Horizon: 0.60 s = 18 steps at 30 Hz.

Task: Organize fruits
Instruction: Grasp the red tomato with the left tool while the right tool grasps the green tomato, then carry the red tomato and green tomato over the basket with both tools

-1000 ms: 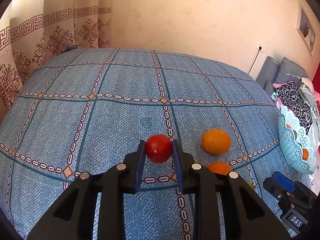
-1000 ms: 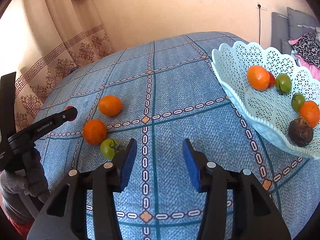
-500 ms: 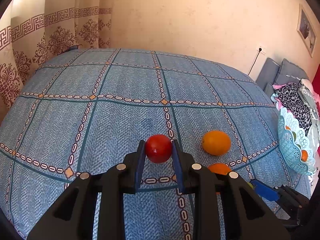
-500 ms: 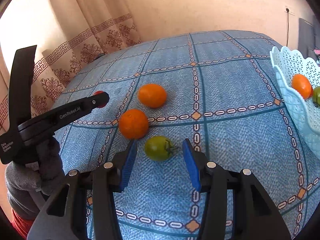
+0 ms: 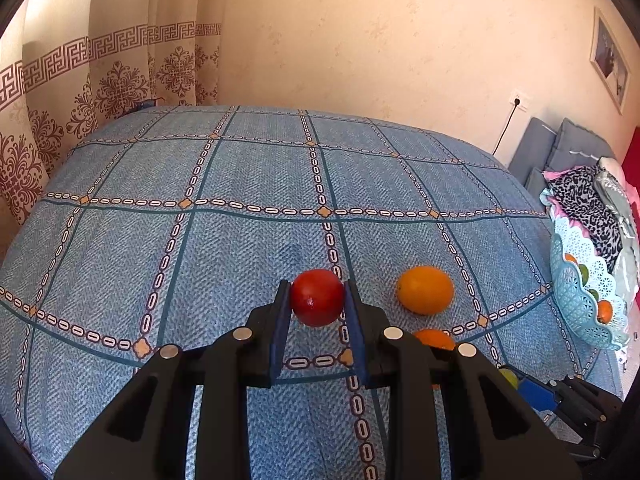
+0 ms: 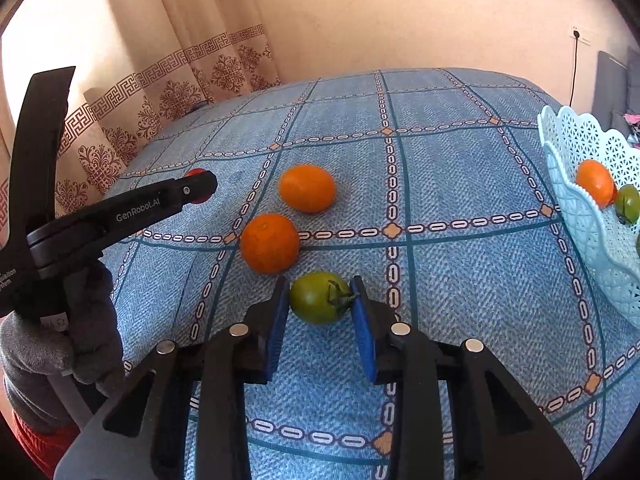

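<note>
My left gripper [image 5: 316,300] is shut on a red tomato [image 5: 317,297] just above the blue patterned cloth [image 5: 240,240]. My right gripper [image 6: 320,300] has its blue pads on both sides of a green tomato [image 6: 318,298] that rests on the cloth; the pads touch or nearly touch it. Two oranges lie beside it: a near orange [image 6: 270,243] and a far orange [image 6: 307,188], which also shows in the left wrist view [image 5: 425,290]. A light blue lattice basket [image 6: 576,200] with several fruits stands at the right.
The left gripper's body [image 6: 120,212] and gloved hand [image 6: 60,344] fill the left of the right wrist view. A curtain [image 5: 80,100] hangs behind the table's far left edge. Grey cushions and clothes [image 5: 580,192] lie beyond the basket.
My right gripper has swung left away from the basket, reached the green tomato and narrowed its jaws around it. My left gripper has stayed shut on the red tomato, almost still.
</note>
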Tool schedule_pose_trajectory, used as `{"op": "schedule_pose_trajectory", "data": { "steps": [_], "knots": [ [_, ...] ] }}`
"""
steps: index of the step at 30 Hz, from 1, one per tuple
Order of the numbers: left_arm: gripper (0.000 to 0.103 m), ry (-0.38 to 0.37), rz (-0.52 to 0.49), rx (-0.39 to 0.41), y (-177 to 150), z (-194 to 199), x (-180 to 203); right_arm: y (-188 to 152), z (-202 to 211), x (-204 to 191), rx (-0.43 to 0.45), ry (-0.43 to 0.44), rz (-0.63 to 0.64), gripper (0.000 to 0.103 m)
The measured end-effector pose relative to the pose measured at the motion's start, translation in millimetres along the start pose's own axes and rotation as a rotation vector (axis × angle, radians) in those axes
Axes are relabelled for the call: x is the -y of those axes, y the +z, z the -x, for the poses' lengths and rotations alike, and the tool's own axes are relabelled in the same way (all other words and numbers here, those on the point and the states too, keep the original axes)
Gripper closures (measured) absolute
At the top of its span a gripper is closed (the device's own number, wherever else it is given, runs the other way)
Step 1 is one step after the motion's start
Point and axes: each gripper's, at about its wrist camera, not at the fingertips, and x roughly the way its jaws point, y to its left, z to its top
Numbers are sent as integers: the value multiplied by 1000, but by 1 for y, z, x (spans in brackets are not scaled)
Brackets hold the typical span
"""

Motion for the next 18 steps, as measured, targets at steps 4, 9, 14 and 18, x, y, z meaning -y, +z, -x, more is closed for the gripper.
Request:
{"op": "schedule_pose_trajectory", "data": {
  "steps": [4, 9, 14, 18],
  "knots": [
    [76, 2, -4, 14, 2, 5, 1, 5, 21, 6, 51, -5, -21, 71],
    [76, 5, -10, 35, 6, 14, 4, 11, 50, 17, 116, -21, -47, 71],
    [76, -1, -28, 43, 7, 25, 15, 16, 75, 32, 172, -42, -73, 71],
    [76, -13, -63, 49, 7, 35, 29, 19, 90, 45, 207, -57, -99, 71]
  ]
}}
